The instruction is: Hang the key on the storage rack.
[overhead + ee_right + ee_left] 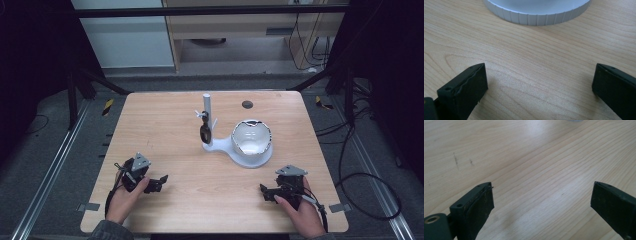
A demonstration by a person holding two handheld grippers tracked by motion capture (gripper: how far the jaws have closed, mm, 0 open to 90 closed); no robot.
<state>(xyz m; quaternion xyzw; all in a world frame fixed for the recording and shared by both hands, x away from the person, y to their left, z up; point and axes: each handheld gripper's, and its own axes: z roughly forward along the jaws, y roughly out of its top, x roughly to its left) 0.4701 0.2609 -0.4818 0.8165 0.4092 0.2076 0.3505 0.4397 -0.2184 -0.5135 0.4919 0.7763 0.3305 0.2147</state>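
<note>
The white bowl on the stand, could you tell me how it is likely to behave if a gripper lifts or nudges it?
The white bowl looks glazed and shiny, so it is probably rigid and somewhat slippery between flat pads. Its dark-edged rim looks uneven, which hints at a brittle, chippable material. It sits in the round seat of the white stand, so a sideways push would likely shift the stand as well.

Light wooden table [165, 125] on a grey floor [45, 145], metal rails [50, 165] along both sides, black cables [370, 175] at right, pale wooden cabinet [240, 30] behind, white panel [125, 35] beside it, dark surroundings
</note>
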